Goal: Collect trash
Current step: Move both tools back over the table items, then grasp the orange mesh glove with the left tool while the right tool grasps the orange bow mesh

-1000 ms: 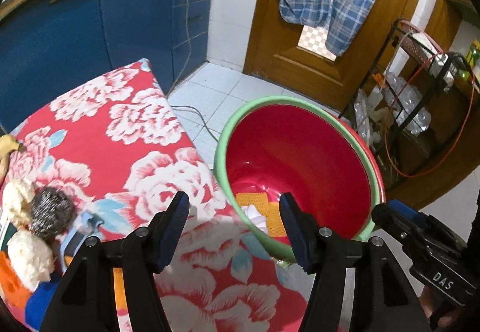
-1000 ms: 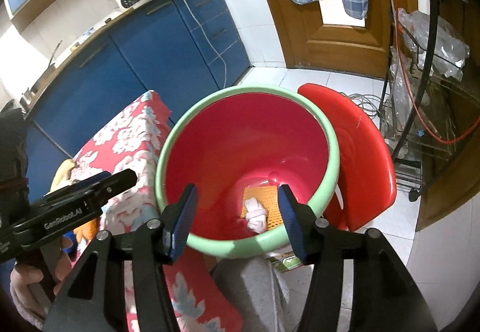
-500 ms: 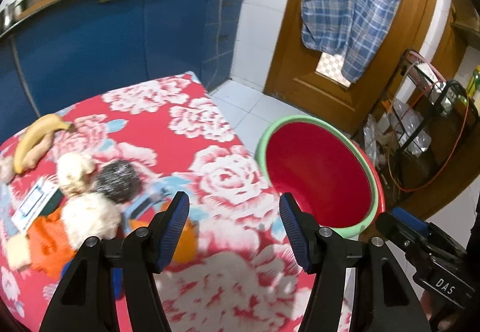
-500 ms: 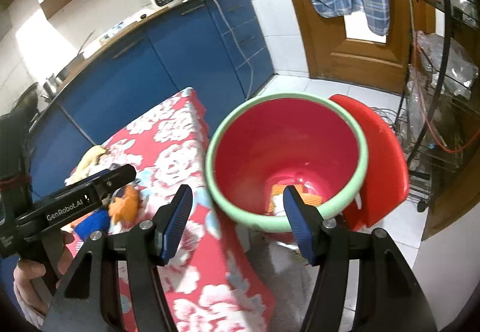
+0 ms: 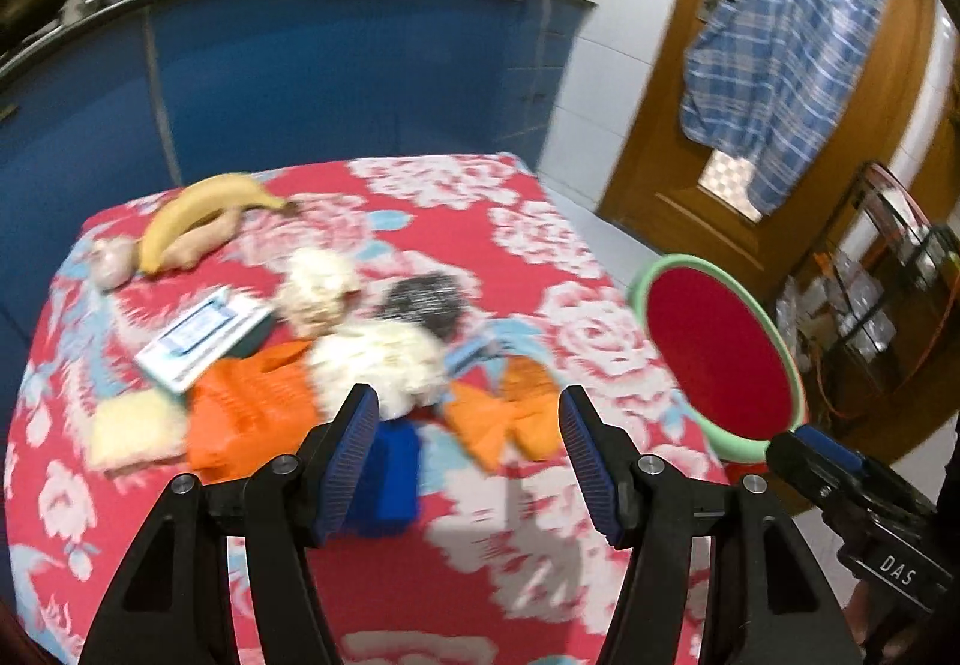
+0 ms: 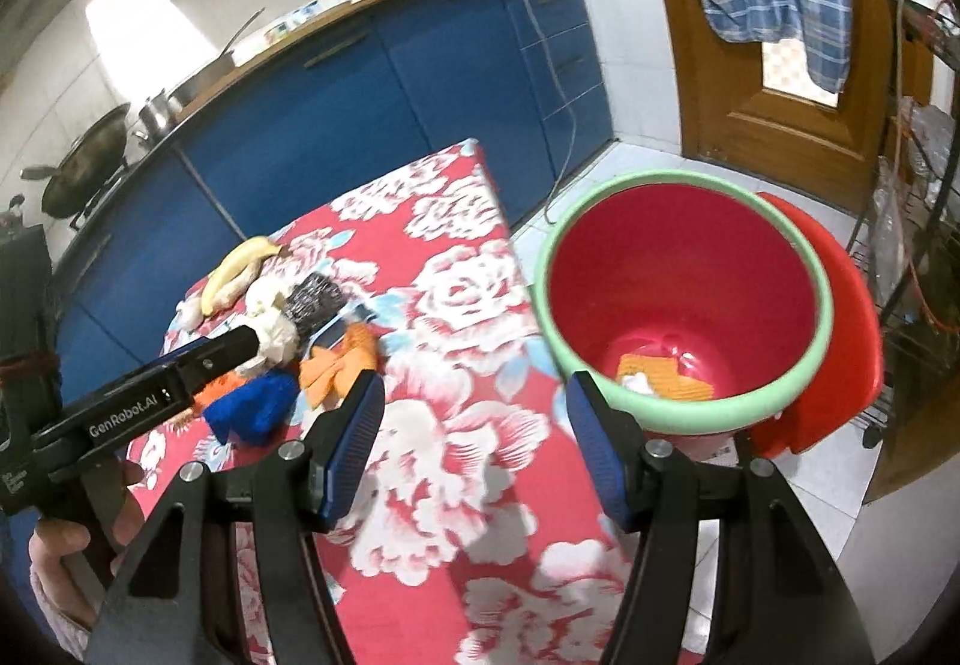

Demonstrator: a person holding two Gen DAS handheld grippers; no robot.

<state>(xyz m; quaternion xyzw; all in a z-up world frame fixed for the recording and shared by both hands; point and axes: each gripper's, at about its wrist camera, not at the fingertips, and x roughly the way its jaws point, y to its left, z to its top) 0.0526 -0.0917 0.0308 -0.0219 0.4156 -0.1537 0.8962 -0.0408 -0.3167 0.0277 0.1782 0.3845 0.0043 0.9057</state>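
Note:
A pile of trash lies on the floral tablecloth (image 5: pixel 540 269): crumpled white paper (image 5: pixel 378 359), orange wrappers (image 5: pixel 504 419), a blue scrap (image 5: pixel 390 473) and a steel scrubber (image 5: pixel 426 299). My left gripper (image 5: pixel 468 425) hovers open just in front of the pile, nothing between its fingers. The red bin with a green rim (image 6: pixel 828 305) stands off the table's right edge, with an orange piece (image 6: pixel 660 374) and white paper at its bottom. My right gripper (image 6: pixel 474 395) is open and empty above the table's near right corner, beside the bin.
A banana (image 5: pixel 198 209), a small box (image 5: pixel 198 335) and a yellow sponge (image 5: pixel 132 431) also lie on the table. A red lid (image 6: pixel 840 353) leans behind the bin. Blue cabinets (image 6: pixel 372 95) stand behind, a wire rack (image 6: pixel 912 245) to the right.
Both grippers have swung left, away from over the bin toward the table. The trash pile has come in front of the left gripper. The right jaws stand slightly wider.

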